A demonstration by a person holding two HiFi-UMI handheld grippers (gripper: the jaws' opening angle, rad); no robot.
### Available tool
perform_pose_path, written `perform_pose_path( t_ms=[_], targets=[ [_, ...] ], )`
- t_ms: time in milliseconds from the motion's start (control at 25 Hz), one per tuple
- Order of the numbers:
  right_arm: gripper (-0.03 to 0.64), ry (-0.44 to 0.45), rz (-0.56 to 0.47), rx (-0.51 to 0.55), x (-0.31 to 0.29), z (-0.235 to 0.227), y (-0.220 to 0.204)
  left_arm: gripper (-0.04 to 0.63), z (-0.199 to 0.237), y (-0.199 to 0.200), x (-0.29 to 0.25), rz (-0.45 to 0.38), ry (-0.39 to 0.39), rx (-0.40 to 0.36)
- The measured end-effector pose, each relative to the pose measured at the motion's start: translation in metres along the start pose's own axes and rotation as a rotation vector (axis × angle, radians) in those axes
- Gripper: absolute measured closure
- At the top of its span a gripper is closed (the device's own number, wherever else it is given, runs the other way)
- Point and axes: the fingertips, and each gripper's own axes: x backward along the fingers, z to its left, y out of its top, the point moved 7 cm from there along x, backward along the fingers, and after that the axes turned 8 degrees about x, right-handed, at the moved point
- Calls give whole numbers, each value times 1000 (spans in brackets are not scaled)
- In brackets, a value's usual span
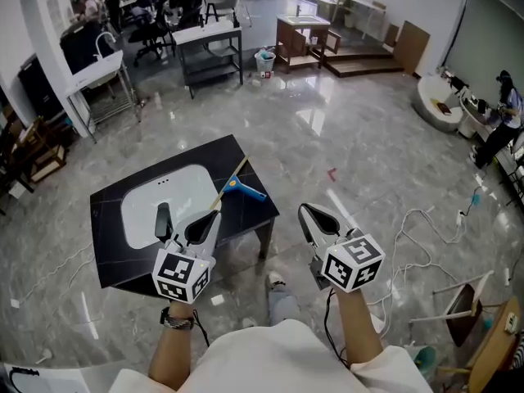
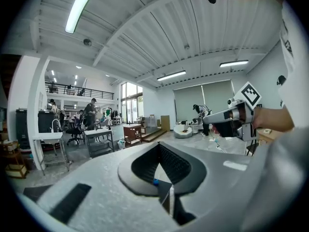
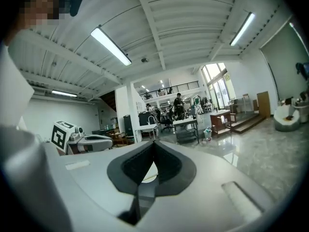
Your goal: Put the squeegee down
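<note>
floor (image 1: 327, 129): glossy stone | table (image 1: 250, 215): smooth, dark | squeegee (image 1: 243, 188): plastic head

The left forearm (image 1: 173, 352), with a dark band (image 1: 178, 321) at the wrist, and the right forearm (image 1: 358, 327) reach forward side by side and well apart. Each hand is hidden behind its gripper's marker cube. The left gripper (image 1: 188, 214) points ahead, about level and slightly rolled, and in its own view its jaws meet at the tips with nothing gripped. The right gripper (image 1: 302, 210) points the same way, with its jaws likewise closed together and holding nothing.
</note>
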Motion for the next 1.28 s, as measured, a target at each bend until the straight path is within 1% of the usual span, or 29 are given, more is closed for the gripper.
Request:
perform_pose_path(
  t_ms=[80, 160, 400, 520, 760, 1080, 1280],
  targets=[
    [612, -20, -3, 23, 10, 0, 4, 590, -7, 4, -6, -7, -23, -11],
    [611, -19, -13, 15, 19, 0, 9, 590, -15, 8, -11, -15, -40, -20],
    [612, -66, -50, 31, 44, 1, 22, 591, -36, 16, -20, -13, -73, -68],
    [612, -77, -64, 43, 51, 3, 26, 590, -42, 16, -20, -14, -81, -72],
    [612, -80, -36, 72, 54, 8, 19, 589, -46, 10, -16, 2, -89, -91],
    [612, -80, 12, 124, 55, 13, 19, 590, -51, 15, -13, 12, -95, -115],
    [612, -86, 22, 126, 53, 12, 14, 590, -51, 10, -15, 14, -106, -102]
  ],
)
